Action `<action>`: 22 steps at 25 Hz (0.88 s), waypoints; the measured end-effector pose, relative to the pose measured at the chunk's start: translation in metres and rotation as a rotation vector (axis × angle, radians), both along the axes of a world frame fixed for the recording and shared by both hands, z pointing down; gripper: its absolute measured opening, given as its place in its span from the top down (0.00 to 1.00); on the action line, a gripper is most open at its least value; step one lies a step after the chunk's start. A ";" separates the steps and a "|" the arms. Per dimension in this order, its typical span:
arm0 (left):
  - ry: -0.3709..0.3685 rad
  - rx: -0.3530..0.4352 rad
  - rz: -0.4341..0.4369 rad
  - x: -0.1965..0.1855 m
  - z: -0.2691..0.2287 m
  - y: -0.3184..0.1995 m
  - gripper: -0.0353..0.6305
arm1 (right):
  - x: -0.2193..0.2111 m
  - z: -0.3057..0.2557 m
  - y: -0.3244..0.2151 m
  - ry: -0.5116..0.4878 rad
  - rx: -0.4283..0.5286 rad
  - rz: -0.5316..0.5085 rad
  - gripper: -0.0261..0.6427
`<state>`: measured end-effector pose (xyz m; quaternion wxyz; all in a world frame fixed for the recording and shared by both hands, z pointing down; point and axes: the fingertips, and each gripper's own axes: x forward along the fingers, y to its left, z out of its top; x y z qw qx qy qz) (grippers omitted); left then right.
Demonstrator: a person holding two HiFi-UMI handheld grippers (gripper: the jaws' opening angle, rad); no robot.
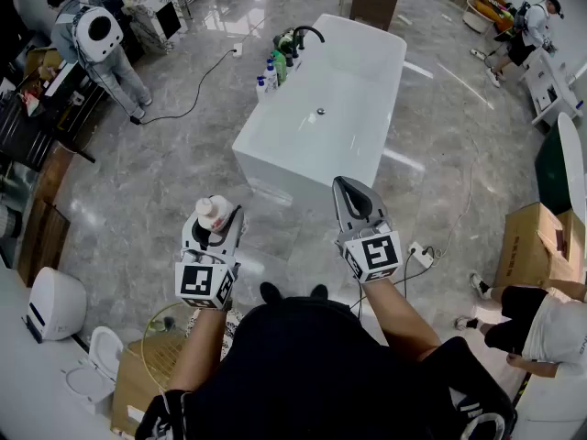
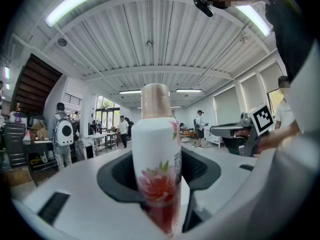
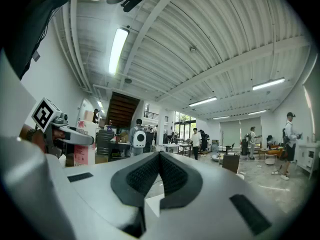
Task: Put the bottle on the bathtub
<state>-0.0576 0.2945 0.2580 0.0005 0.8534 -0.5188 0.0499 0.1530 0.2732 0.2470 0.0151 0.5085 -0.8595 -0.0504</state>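
- The white bathtub (image 1: 275, 145) stands ahead of the person on the grey marble floor (image 1: 156, 172), well apart from both grippers. Its broad rim is bare along the near end and sides.
- The left gripper (image 1: 216, 224) is clamped on the bottle, which stands upright between its dark pads. In the left gripper view the jaws press on the bottle's lower body from both sides.
- The right gripper (image 1: 348, 189) is held level beside it. Its jaws are closed tip to tip with nothing between them, so it looks idle.
- The bottle (image 2: 156, 149) is white with a red flower print and a pale pink cap. It is held in the air in front of the person's body, nowhere near the tub yet.
- A few small bottles (image 1: 273, 70) stand by the black faucet (image 1: 307, 33) at the tub's far left corner.
- Judged step: the carry, with the bottle grasped and the placing not yet done.
- The next move calls for walking the bottle forward to the tub, keeping it upright, setting its base flat on the rim, then opening the left jaws.
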 end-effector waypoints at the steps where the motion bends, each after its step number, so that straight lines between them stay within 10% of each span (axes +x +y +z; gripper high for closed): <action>1: 0.001 0.001 0.000 -0.001 0.000 -0.001 0.60 | -0.001 0.000 -0.001 0.001 0.000 -0.001 0.95; 22: 0.017 0.000 0.007 -0.065 0.008 -0.015 0.60 | -0.065 0.007 -0.016 -0.005 -0.024 -0.019 0.95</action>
